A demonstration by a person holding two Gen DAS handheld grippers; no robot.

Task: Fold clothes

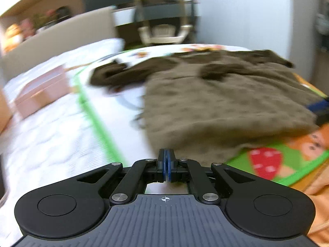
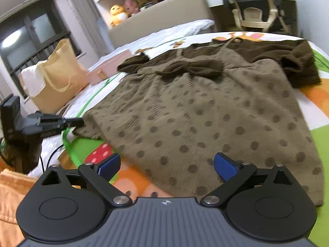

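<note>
A brown polka-dot dress (image 2: 205,111) with a dark brown top and bow lies spread flat on a colourful cartoon play mat (image 2: 131,181) on the bed. It also shows in the left wrist view (image 1: 216,107), blurred. My left gripper (image 1: 166,164) is shut with its pads together, right at the dress's near left hem corner; whether cloth is pinched is unclear. It also appears in the right wrist view (image 2: 78,121), touching the dress's left corner. My right gripper (image 2: 167,164) is open and empty, just above the dress's near hem.
A tan tote bag (image 2: 59,76) and a pink box (image 2: 109,65) sit on the white quilt (image 1: 47,140) to the left. Orange cloth (image 2: 10,195) lies near me. A chair (image 2: 257,14) and a shelf with plush toys (image 2: 119,14) stand beyond the bed.
</note>
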